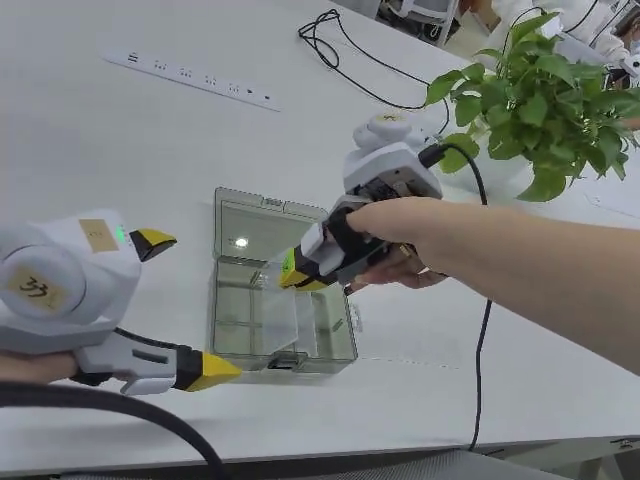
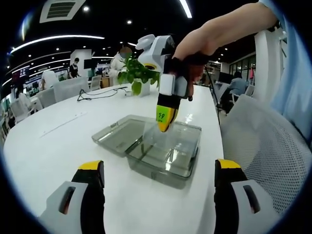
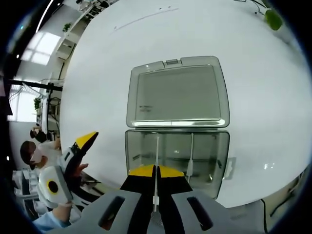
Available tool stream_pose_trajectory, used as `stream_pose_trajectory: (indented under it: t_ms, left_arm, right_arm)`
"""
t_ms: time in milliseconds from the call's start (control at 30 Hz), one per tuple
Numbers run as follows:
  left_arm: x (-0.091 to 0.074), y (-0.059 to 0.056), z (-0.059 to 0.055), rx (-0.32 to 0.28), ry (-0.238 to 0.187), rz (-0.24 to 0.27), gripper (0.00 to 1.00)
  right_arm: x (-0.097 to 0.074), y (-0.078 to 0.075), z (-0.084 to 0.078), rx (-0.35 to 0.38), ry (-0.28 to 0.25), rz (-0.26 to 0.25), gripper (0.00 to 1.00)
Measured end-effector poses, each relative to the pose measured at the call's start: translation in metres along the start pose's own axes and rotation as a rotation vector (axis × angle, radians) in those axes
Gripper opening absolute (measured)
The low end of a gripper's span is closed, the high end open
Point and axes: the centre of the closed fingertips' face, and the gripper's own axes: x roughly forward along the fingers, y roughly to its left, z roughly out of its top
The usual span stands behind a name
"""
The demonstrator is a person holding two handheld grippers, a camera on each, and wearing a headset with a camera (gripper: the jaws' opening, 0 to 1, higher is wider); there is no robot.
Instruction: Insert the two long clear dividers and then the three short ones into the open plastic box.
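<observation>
Two units over the white desk (image 1: 100, 130). The right hand-held gripper (image 1: 292, 278), jaws closed on an upright clear divider (image 1: 285, 318) reaching into the open plastic box (image 1: 214, 320). The left hand-held gripper (image 2: 158, 165), jaws wide apart, empty, near the box.

Worktop surroundings: items outside the task.
A white worktop (image 1: 100, 170) carried a white power strip (image 1: 190, 78) lying flat toward its far side, a looped black cable (image 1: 372, 68) well apart to the strip's right, and a leafy green potted plant (image 1: 540, 110) further right. In the left gripper view, a white mesh chair (image 2: 265, 141) stood beside the worktop, and light strips (image 2: 53, 40) ran across the ceiling.
</observation>
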Motion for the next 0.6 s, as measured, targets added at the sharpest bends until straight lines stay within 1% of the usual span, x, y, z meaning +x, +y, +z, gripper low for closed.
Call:
stream_pose_trajectory:
  t_ms: [200, 400, 467, 600]
  left_arm:
    - [-0.001, 0.001, -0.002, -0.006, 0.003, 0.003, 0.95]
    - [-0.001, 0.001, -0.004, -0.014, 0.004, 0.006, 0.94]
    - [-0.002, 0.000, -0.004, -0.016, 0.004, 0.008, 0.94]
    - [-0.002, 0.000, -0.005, -0.020, 0.003, 0.009, 0.93]
  right_arm:
    - [0.006, -0.004, 0.005, -0.015, 0.008, -0.016, 0.02]
    - [0.009, -0.004, 0.005, -0.020, 0.010, -0.023, 0.02]
    - [0.009, -0.001, 0.000, -0.021, 0.011, -0.025, 0.02]
    - [0.013, -0.004, 0.005, -0.021, 0.014, -0.031, 0.02]
